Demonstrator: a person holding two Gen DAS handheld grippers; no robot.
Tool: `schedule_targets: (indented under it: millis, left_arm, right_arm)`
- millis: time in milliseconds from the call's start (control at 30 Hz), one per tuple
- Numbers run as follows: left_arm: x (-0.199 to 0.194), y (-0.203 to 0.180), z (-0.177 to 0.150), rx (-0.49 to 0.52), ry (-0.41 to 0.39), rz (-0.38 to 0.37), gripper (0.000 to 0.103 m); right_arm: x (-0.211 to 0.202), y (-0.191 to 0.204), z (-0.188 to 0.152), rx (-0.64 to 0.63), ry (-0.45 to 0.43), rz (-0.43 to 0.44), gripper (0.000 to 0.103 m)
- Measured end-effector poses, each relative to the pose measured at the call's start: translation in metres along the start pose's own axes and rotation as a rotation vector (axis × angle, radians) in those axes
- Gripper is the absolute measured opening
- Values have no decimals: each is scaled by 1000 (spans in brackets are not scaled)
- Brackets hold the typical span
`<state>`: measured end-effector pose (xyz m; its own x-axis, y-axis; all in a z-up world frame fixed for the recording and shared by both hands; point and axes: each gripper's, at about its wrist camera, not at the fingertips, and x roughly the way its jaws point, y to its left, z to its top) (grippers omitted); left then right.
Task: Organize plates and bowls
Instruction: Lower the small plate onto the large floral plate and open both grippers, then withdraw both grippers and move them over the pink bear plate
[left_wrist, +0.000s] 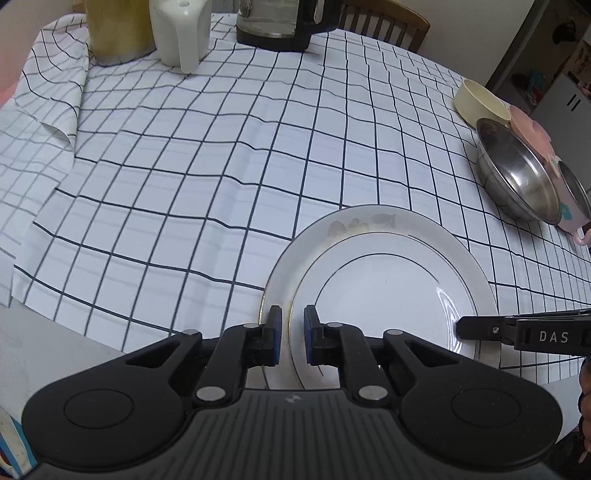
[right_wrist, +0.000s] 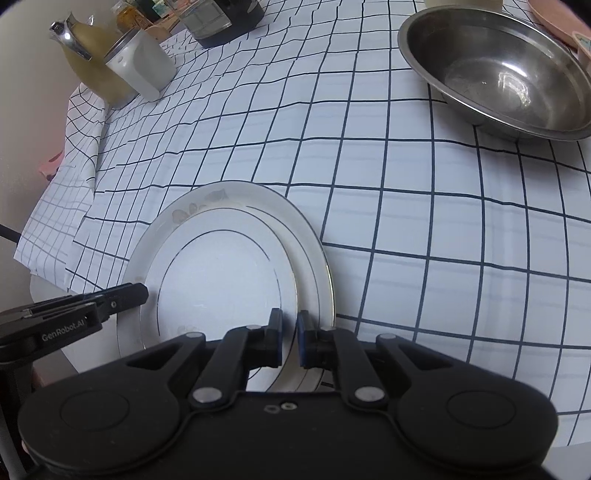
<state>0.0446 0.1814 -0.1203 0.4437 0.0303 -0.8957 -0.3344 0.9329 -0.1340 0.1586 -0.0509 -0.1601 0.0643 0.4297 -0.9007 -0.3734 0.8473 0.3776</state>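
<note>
Gripping opposite edges of the smaller plate (left_wrist: 388, 291), both grippers look mid-stack: in the left wrist view the left gripper (left_wrist: 291, 334) has its fingers (left_wrist: 274, 321) closed on the near-left rim of that plate, which sits on top of the larger plate (left_wrist: 354, 225) with the faded leaf print, near the front edge of the checked surface (left_wrist: 184, 177). The right gripper (left_wrist: 469, 328) comes in from the right and pinches the opposite rim. The steel bowl (left_wrist: 517, 177) sits well apart at far right, with a cream bowl (left_wrist: 476, 99) and a pink dish (left_wrist: 532, 129) behind it, and a white jug (left_wrist: 181, 33) at the back. In the right wrist view the right gripper (right_wrist: 290, 338) has its fingers (right_wrist: 275, 332) clamped on the smaller plate's (right_wrist: 221, 280) right rim; whether they also catch the larger plate (right_wrist: 258, 195) beneath I cannot tell. The left gripper (right_wrist: 136, 293) holds the far left rim. The steel bowl (right_wrist: 498, 74) is empty, top right. Judgement: plate-on-plate stacking is the step in hand, likely at the seating stage. The next move calls for centring the top plate, then both sets of fingers letting go together without dragging it off, before going for the bowls.
</note>
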Motion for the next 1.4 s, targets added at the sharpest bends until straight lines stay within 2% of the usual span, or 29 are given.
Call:
schedule_targets:
  millis: [200,367,467,700,800,933,1033,1067,1100,1133,1400]
  left_arm:
    - [-15,-1,0,16,-39,11,11]
    - [-26,-11,-1,35,-61,-18,11]
    - [-35,-22,-1,59,-89,-39,12]
    - [-57,-58,4,153,-167,-84,12]
    - [-65,-70,7,179,-187,-115,12]
    - [-70,-85,12,209,-199,-146,13]
    - [-74,-96,16,233,-208,-168,28]
    - [-76,-99,18,236,-215,-173,41]
    - [-78,-103,20,240,-225,-177,59]
    - [-80,-106,22,242,-236,-181,66]
    - [-85,-155,51,331,-264,-225,72]
  right_arm:
    - [1,1,0,1,-3,-8,9]
    - [-10,4,-4,-25,-16,-24,20]
    - [-22,7,-7,-41,-28,-21,24]
    - [-64,20,-16,-109,-120,-44,37]
    - [-79,21,-19,-109,-155,-51,39]
    - [-99,21,-25,-112,-201,-62,48]
    - [-112,20,-27,-103,-230,-69,53]
    - [-115,19,-28,-101,-238,-73,57]
    - [-120,18,-28,-97,-249,-79,59]
    - [-125,16,-29,-89,-258,-83,64]
    - [-167,-15,-21,-35,-325,-127,82]
